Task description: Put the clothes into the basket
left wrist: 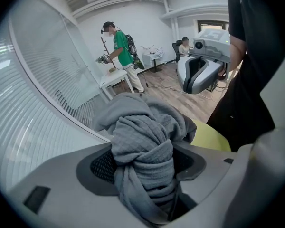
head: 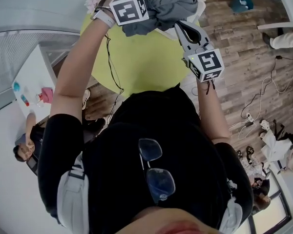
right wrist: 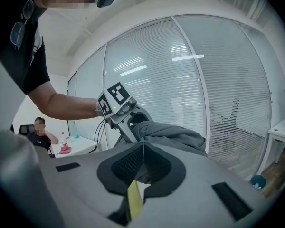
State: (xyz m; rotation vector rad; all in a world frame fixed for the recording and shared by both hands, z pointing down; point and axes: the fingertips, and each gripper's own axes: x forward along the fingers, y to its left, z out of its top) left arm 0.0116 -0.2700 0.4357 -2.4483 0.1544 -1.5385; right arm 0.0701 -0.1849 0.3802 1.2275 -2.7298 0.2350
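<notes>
A grey garment (left wrist: 142,127) is clamped by the left tool (left wrist: 145,175) and pinched by the right tool (right wrist: 141,146); with no basket seen, delivery is judged undone.

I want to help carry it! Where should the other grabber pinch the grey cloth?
Probably the loose folds of the grey cloth facing the right gripper, coming from that side; the left gripper clamps the twisted middle, so those folds stick out.
</notes>
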